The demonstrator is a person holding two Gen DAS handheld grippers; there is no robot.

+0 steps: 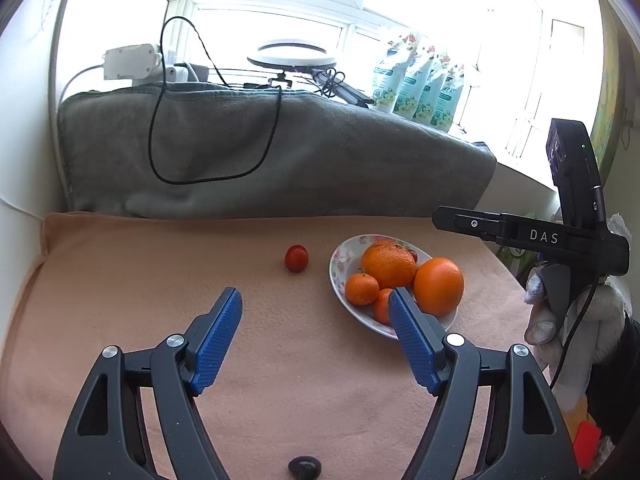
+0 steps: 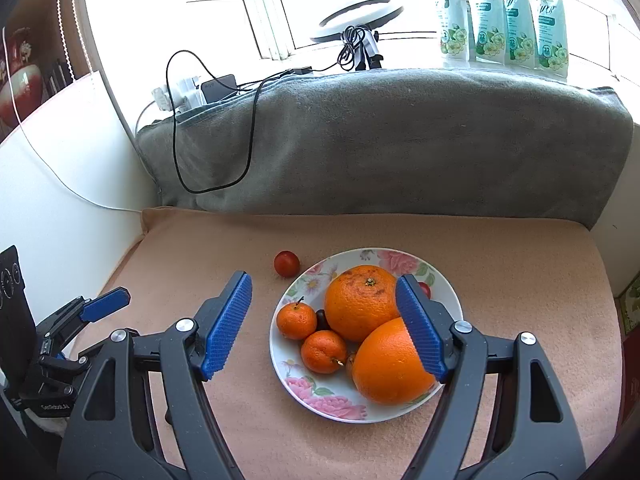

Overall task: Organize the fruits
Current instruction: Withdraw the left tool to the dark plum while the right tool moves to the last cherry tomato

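A flowered plate (image 2: pixel 308 394) on the peach cloth holds two big oranges (image 2: pixel 360 300), two small mandarins (image 2: pixel 296 320), a dark fruit (image 2: pixel 322 319) and a small red fruit (image 2: pixel 425 290). A red tomato (image 2: pixel 286 264) lies on the cloth just left of the plate. My right gripper (image 2: pixel 323 278) hovers open above the plate's near side, with nothing between its pads. My left gripper (image 1: pixel 314 294) is open and empty over the cloth, left of the plate (image 1: pixel 340 280) and nearer than the tomato (image 1: pixel 296 258). A small dark fruit (image 1: pixel 305 467) lies on the cloth below it.
A grey towel (image 2: pixel 400 140) covers a raised ledge behind the cloth, with a black cable (image 2: pixel 176 148) hanging over it. A ring light (image 2: pixel 360 20), chargers and green pouches (image 2: pixel 504 20) stand at the window. A white wall (image 2: pixel 60 184) bounds the left. The right tool's black frame (image 1: pixel 532 236) is at the right.
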